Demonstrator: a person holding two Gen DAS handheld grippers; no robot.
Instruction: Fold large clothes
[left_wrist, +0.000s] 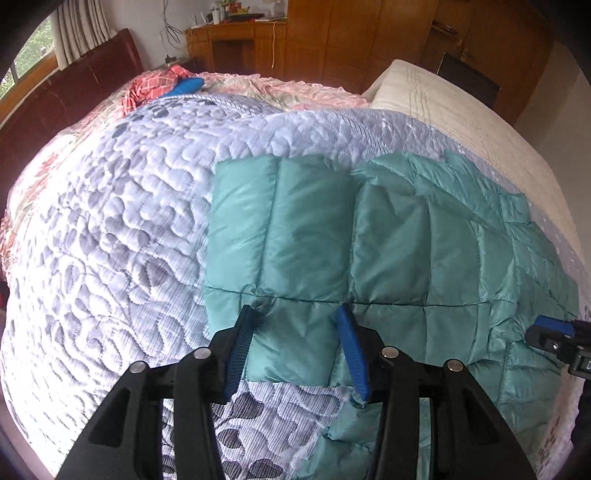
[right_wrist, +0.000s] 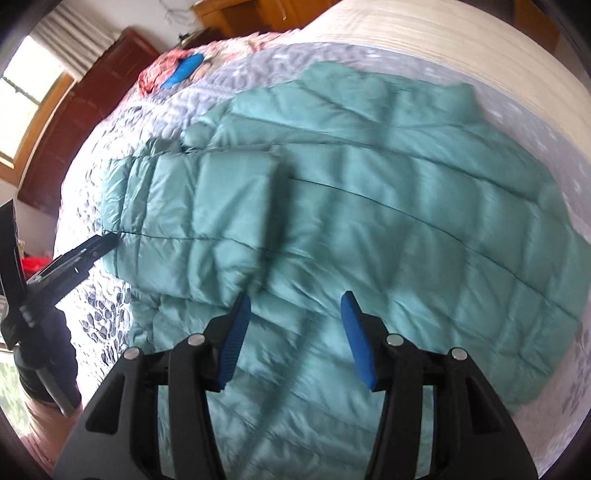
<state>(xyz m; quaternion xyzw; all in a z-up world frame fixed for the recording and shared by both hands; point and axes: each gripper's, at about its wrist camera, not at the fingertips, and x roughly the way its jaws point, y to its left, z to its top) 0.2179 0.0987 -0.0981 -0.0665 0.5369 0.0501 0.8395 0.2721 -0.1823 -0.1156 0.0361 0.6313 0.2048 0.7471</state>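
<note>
A teal quilted puffer jacket (left_wrist: 388, 240) lies flat on the bed, and the right wrist view shows one sleeve (right_wrist: 207, 206) folded across its body. My left gripper (left_wrist: 297, 314) stands open just over the jacket's near left part, fingertips at the fabric, nothing pinched. In the right wrist view it (right_wrist: 98, 245) shows at the sleeve's left end. My right gripper (right_wrist: 295, 297) hangs open over the jacket's (right_wrist: 406, 221) body with nothing between its blue pads. One blue pad of it (left_wrist: 552, 326) shows at the jacket's right edge in the left wrist view.
The jacket rests on a white and grey quilted bedspread (left_wrist: 118, 229). A red checked cloth (left_wrist: 155, 86) and a blue item (left_wrist: 186, 86) lie near the dark headboard (left_wrist: 74, 88). A cream cover (left_wrist: 443, 107) lies on the bed's right side. Wooden cabinets (left_wrist: 332, 40) stand behind.
</note>
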